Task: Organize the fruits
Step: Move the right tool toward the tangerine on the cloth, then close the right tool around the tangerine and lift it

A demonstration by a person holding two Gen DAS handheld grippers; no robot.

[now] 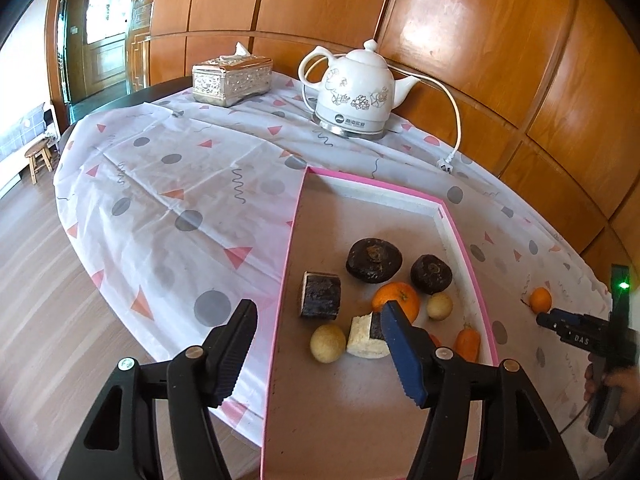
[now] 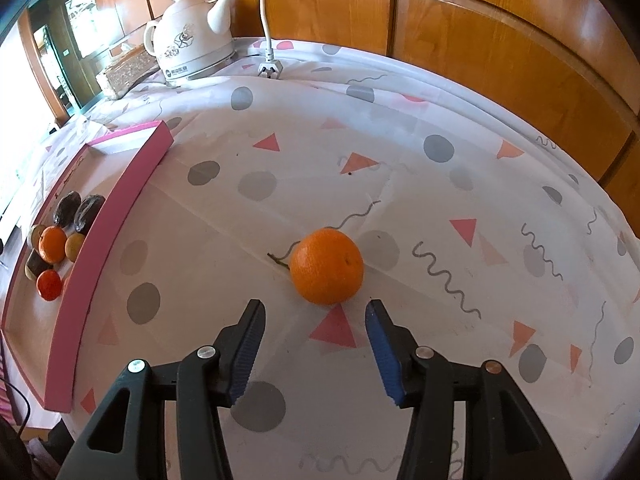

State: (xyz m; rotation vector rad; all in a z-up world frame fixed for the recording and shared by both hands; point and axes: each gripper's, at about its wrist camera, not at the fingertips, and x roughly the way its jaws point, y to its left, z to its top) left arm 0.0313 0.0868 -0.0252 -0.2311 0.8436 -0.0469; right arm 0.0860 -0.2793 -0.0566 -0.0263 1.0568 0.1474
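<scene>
Left wrist view: left tongs [image 1: 316, 322] spread over the near part of the pink-rimmed tray [image 1: 285, 264], nothing between the pads, so apparently free of any load. Inside the tray, clustered toward its right wall: two dark round fruits [image 1: 374, 260], an orange [image 1: 397, 300], two pale yellow balls [image 1: 328, 343], a small carrot-like piece [image 1: 467, 343], plus two block-shaped pieces with dark faces [image 1: 320, 294]. Beyond the tray's right wall, on the patterned tabletop [image 1: 180, 184], one more loose orange [image 1: 540, 300], with the right tongs [image 1: 560, 322] just beside it, held by a hand [image 1: 616, 380] at the frame edge. Farther back, a white kettle [image 1: 352, 88] and a silver tissue box [image 1: 232, 80]. Right wrist view: right tongs [image 2: 316, 312] spread and empty, aimed down at the loose orange [image 2: 327, 266], which sits on the cloth just ahead of the tips, not yet between them; tray [image 2: 108, 216] well off to the left with its fruits inside. Step in hand, by the look of it: fetching the last stray orange. Next move likely calls for pushing forward until the pads flank the fruit's widest part, closing gently against rolling, then lifting clear of the pink wall before setting down in a bare patch of the tray.
</scene>
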